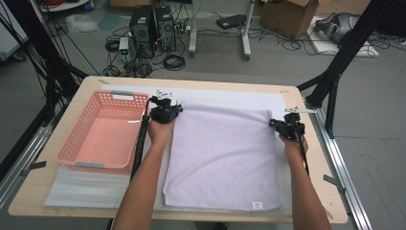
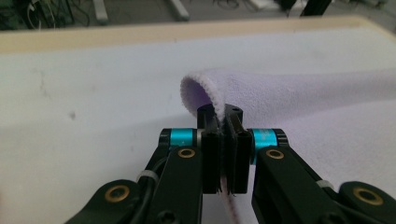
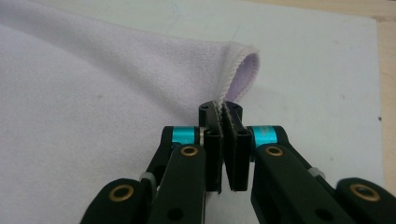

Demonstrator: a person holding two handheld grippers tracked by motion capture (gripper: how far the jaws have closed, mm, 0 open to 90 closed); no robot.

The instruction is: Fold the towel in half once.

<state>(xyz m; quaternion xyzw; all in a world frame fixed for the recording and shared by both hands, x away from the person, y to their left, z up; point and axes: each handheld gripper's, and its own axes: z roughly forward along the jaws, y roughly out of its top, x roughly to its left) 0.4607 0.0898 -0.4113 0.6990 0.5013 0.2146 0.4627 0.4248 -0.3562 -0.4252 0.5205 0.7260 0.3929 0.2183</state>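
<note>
Both far corners of the lilac towel (image 1: 222,155) are pinched, left gripper (image 2: 223,122) and right gripper (image 3: 223,116) jaws closed on its hem; next, likely lifting both corners evenly toward the near edge to fold.

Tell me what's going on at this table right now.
A person holds a gripper in each hand and has pinched the two far corners of a lilac towel that lies flat on the table. The left gripper is shut on the far left corner and the right gripper on the far right one, each lifted slightly off the white mat. A pink basket stands empty to the left.
</note>
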